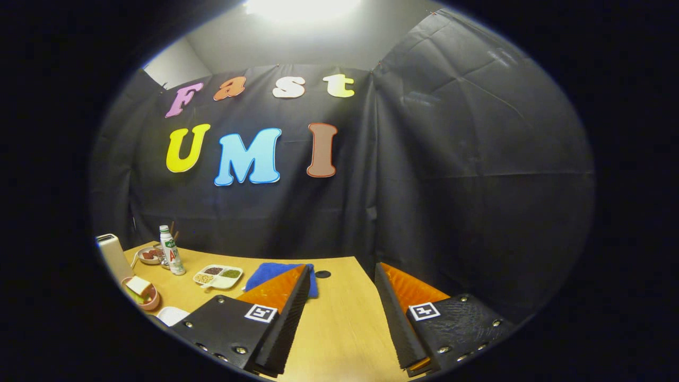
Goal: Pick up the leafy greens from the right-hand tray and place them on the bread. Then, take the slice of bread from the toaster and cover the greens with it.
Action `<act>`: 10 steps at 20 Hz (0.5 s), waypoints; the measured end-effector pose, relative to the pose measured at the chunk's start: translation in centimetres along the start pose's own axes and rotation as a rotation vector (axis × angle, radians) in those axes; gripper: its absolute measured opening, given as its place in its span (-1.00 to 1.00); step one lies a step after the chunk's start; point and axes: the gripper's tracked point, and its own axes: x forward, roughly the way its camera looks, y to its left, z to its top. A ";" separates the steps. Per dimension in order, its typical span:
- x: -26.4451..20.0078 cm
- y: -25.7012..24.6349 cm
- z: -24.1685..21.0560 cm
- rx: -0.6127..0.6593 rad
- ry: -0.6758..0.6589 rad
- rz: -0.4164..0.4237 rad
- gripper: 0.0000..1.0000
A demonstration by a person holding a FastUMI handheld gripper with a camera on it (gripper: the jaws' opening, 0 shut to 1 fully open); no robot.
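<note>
Jaws (342,297) apart over bare wooden table (339,329) (labelled bottle (171,257), writing illegible, well beyond)

A staged recording booth is shown, not a real kitchen: black cloth walls (451,159) are hung around a wooden table (339,318), on which kitchen props are set, a toaster (114,257), a bottle (172,250) and a divided dish (218,276).

Low over the table (339,318), facing the booth wall.
</note>
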 end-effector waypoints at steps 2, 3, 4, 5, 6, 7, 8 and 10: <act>0.4 -1.1 -0.9 0.006 -0.009 0.062 0.51; 0.6 -1.4 -1.1 0.017 -0.022 0.108 0.51; 0.8 -1.7 -1.4 0.037 -0.037 0.151 0.51; 1.1 -2.2 -1.6 0.056 -0.059 0.185 0.51; 1.6 -3.1 -1.9 0.068 -0.076 0.205 0.51; 2.1 -4.2 -2.4 0.080 -0.089 0.209 0.51; 2.5 -5.2 -2.9 0.088 -0.101 0.215 0.51; 2.9 -6.5 -3.5 0.129 -0.131 0.239 0.51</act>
